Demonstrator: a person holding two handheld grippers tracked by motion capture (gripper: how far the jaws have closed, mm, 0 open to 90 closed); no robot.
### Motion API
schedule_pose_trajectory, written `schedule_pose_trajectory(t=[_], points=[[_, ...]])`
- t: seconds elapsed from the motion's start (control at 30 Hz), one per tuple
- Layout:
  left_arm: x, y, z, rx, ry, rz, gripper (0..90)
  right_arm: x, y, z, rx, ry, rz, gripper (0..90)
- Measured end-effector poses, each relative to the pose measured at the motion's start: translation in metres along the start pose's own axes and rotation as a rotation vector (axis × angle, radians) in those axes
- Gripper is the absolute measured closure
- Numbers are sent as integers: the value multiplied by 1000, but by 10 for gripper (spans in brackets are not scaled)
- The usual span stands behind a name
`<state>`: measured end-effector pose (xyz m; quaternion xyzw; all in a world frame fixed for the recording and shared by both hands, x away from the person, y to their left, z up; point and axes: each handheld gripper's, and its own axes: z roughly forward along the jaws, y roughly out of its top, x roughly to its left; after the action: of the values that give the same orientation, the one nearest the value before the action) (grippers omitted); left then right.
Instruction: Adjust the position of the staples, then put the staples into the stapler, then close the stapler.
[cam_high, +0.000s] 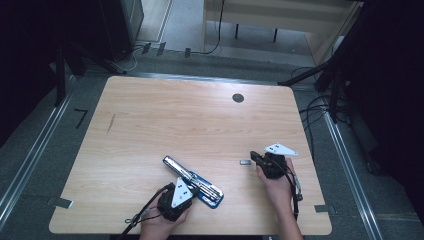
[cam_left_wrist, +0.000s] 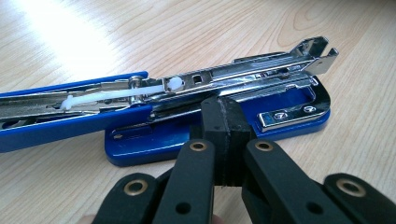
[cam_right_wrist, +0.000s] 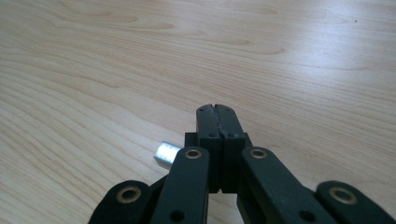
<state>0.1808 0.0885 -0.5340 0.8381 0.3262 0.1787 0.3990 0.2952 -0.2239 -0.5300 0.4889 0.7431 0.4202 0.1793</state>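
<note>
A blue stapler (cam_high: 192, 181) lies flat on the wooden table (cam_high: 165, 120), near the edge where the person sits. It is swung open — the blue top arm (cam_left_wrist: 60, 123) points one way and the shiny metal staple track (cam_left_wrist: 243, 74) lies over the blue base (cam_left_wrist: 280, 126).

The left gripper (cam_high: 186, 184) sits right at the stapler. In the left gripper view its two black jaws are pressed tight together with nothing between them, and their tips are right against the side of the stapler's middle (I cannot tell if they press on it).

The right gripper (cam_high: 254, 155) is well apart from the stapler, off to the right side of the table. Its jaws are squeezed together too — empty. A little silver block of staples (cam_high: 244, 162) lies on the wood just beside its tips. In the right gripper view the silver block (cam_right_wrist: 166, 153) peeks out from behind the left jaw.
</note>
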Motion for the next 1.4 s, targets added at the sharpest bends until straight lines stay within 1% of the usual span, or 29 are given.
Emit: schedule_pose_trajectory(t=[0.2,0.33,0.4,0.53,0.57,0.67,0.7,0.83,1.13,1.23,1.4], points=[[0,0,0,1,2,2,900,-3,-1,5,14,-11,-8,900],[0,0,0,1,1,1,900,-4,-2,9,27,-6,-8,900],[0,0,0,-1,-1,-4,900,-3,-3,11,27,-4,-8,900],[0,0,0,0,0,-1,900,-1,-4,14,36,2,-7,900],[0,0,0,0,-1,-2,900,-1,-4,14,36,3,-13,900],[0,0,0,0,0,0,900,-1,-4,14,38,3,-9,900],[0,0,0,0,-3,-5,900,-2,-4,14,40,1,-11,900],[0,0,0,0,-1,-1,900,-2,-5,15,51,2,-19,900],[0,0,0,1,-3,-3,900,-2,-5,15,49,6,-18,900],[1,0,0,2,-5,-7,900,-4,-4,13,36,4,-14,900],[0,0,0,0,-4,-6,900,-3,-4,14,45,3,-16,900]])
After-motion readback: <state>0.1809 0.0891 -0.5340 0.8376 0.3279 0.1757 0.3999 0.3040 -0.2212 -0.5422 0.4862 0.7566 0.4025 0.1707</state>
